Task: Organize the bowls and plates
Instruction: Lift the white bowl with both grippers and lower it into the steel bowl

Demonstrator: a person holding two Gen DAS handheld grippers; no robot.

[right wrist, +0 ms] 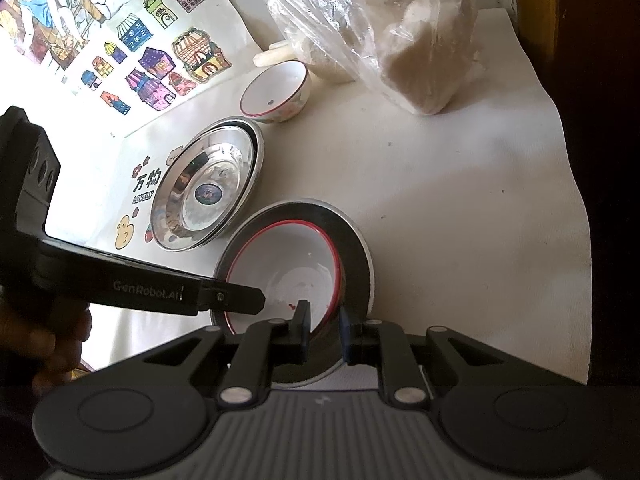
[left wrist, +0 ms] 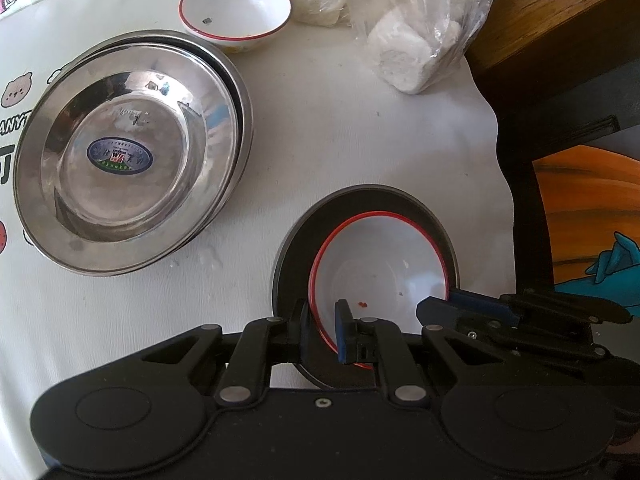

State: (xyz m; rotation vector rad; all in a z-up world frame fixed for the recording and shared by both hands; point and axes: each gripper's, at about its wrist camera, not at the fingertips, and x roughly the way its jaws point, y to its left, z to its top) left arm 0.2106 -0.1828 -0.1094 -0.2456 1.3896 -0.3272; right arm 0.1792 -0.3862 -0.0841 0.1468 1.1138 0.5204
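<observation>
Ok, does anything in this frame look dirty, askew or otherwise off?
Yes. The red-rimmed bowl that both tongs grip sits off-centre in the dark plate, and has small red specks inside. The stacked steel plates are slightly offset. Nothing looks spilled or broken.

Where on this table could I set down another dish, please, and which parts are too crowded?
The widest bare cloth lies between the steel plates, the plastic bags and the near bowl, running to the table's right edge. A smaller patch sits below the steel plates. The far side, around the far bowl and bags, is crowded, as is the near bowl, gripped by left gripper and right gripper.
</observation>
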